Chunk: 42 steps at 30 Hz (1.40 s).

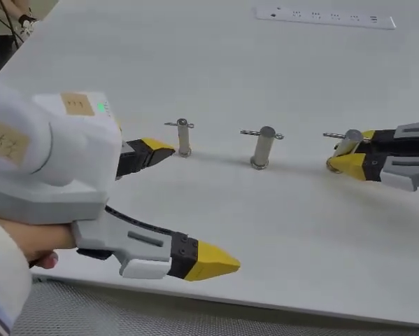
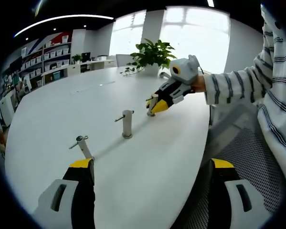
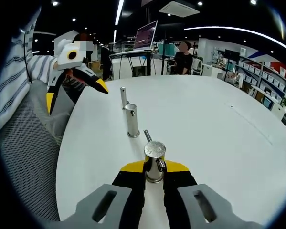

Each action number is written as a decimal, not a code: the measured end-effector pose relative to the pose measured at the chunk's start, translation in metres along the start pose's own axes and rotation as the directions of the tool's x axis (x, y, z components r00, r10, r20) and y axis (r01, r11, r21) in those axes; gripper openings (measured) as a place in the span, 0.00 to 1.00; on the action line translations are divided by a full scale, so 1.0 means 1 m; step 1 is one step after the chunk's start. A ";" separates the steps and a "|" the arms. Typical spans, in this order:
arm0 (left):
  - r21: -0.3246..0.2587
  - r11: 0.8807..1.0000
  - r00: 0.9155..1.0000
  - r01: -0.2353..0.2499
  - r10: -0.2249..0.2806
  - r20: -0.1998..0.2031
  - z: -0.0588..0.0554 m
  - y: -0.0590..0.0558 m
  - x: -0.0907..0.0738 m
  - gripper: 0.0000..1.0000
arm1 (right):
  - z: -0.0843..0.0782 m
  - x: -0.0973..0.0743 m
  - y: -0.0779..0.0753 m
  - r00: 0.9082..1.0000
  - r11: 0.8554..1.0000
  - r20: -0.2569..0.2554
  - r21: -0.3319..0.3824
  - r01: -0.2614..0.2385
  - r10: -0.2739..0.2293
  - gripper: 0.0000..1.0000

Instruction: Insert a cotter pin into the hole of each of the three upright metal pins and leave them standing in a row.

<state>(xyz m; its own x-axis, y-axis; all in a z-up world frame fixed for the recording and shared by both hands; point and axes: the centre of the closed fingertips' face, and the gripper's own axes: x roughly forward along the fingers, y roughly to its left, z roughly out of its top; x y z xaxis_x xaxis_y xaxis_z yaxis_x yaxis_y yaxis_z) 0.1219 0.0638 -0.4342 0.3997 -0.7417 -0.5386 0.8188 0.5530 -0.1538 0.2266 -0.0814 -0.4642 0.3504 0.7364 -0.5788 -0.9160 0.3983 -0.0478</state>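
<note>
Three upright metal pins stand in a row on the white table (image 1: 216, 63), each with a cotter pin through its top: the left pin (image 1: 184, 137), the middle pin (image 1: 264, 148) and the right pin (image 1: 348, 144). My right gripper (image 1: 352, 150) comes in from the right and is shut on the right pin (image 3: 154, 161), whose cotter pin (image 3: 147, 135) pokes out behind it. My left gripper (image 1: 188, 206) is open near the table's front edge, its far jaw just left of the left pin (image 2: 84, 145). In the left gripper view the right gripper (image 2: 156, 102) grips the far pin.
A white power strip (image 1: 324, 17) lies at the far right of the table. The table's front edge (image 1: 265, 304) runs just below my left gripper. A potted plant (image 2: 152, 53) stands at the table's far end. A mesh chair (image 3: 30, 157) is beside the table.
</note>
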 end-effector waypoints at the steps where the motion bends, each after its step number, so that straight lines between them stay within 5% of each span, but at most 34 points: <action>1: -0.002 1.000 1.000 0.000 0.000 0.000 0.000 0.000 0.000 0.99 | 0.000 0.000 0.001 1.000 1.000 0.000 -0.006 -0.003 0.003 0.08; 42: -0.048 0.999 1.000 0.001 -0.002 -0.029 -0.009 -0.001 0.000 0.99 | -0.007 0.006 0.004 0.999 0.999 0.005 -0.013 -0.032 0.032 0.09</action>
<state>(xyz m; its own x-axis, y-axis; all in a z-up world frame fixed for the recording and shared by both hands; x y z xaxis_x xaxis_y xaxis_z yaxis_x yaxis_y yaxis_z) 0.1172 0.0670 -0.4415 0.3860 -0.7314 -0.5622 0.7984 0.5701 -0.1936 0.2235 -0.0786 -0.4733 0.3217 0.7517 -0.5757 -0.9293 0.3671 -0.0399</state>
